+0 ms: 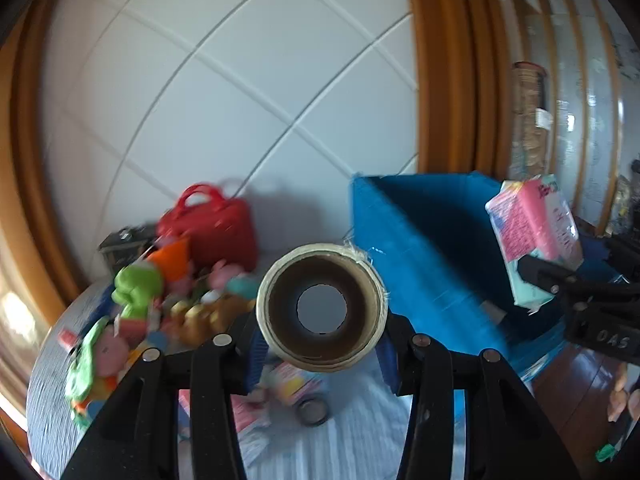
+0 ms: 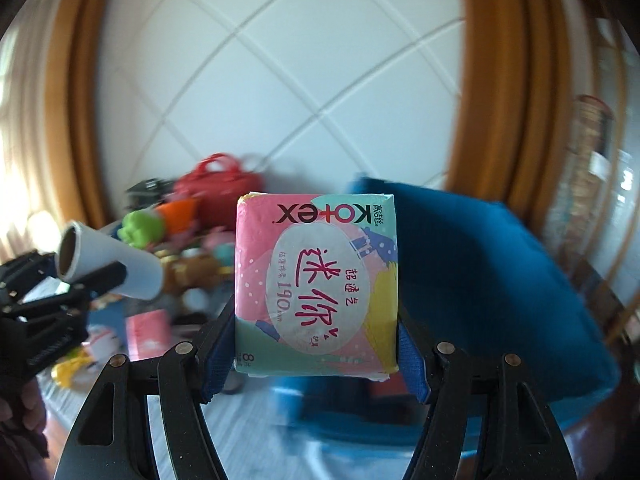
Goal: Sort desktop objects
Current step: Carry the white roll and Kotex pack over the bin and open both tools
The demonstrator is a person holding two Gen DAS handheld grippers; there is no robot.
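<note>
Blue pads on the left gripper [image 1: 322, 354], jaws shut on a roll [image 1: 322, 307] of cream film with a brown card tube, held up off the worktop [image 1: 360, 432], open end toward the camera. Probably light and stiff, but smooth and round, so likely to slip or turn; best held across the middle, as now. Blue pads too on the right gripper [image 2: 316, 354], jaws shut on the two sides of a pink pack [image 2: 316, 286], printed Kotex, held up in the air, upside down. Probably light and soft, squashy, with slippery wrap; best squeezed gently on the flat sides, low down. Out past the jaws, a blue bin [image 1: 424, 240] at the right back part of the worktop, pack hanging just over its open top in the left view. At the left back, a pile of toys [image 1: 136, 292] and a red bag [image 1: 216, 228] close to the wall. Near the front, a small round tin [image 1: 313, 411] and another pink pack [image 2: 149, 334], blurry.
</note>
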